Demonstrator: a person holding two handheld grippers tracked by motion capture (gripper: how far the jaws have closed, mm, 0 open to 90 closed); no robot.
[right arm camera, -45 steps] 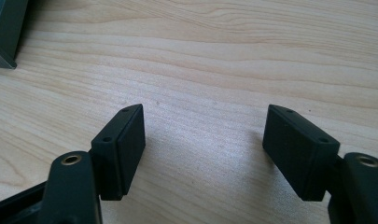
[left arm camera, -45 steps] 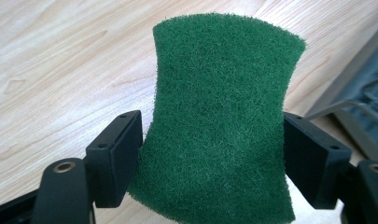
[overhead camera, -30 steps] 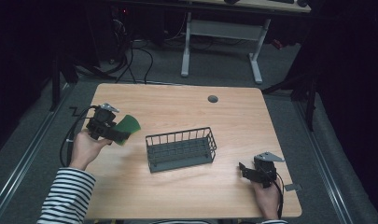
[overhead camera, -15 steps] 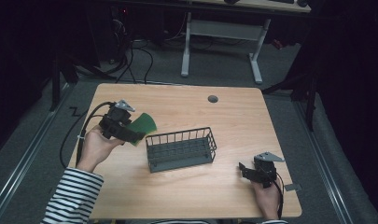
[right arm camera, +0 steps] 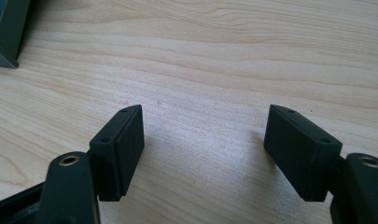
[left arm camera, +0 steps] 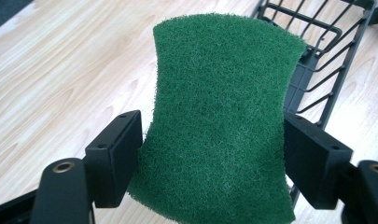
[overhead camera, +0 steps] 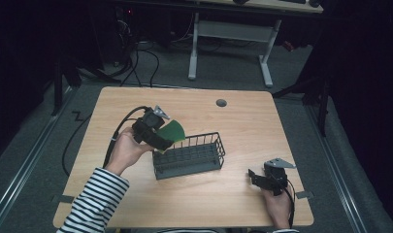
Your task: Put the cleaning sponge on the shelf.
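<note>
My left claw [overhead camera: 161, 138], gripping the green scouring pad [left arm camera: 219, 116], has moved to the wire basket's [overhead camera: 189, 158] left end; drop next. Right claw [right arm camera: 205, 154] open, idle.

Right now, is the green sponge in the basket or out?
Out: the left gripper holds the green sponge above the basket rim.

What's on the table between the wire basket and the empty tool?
Nothing: in the high view, only bare wooden table lies between the wire basket and the right tool.
</note>
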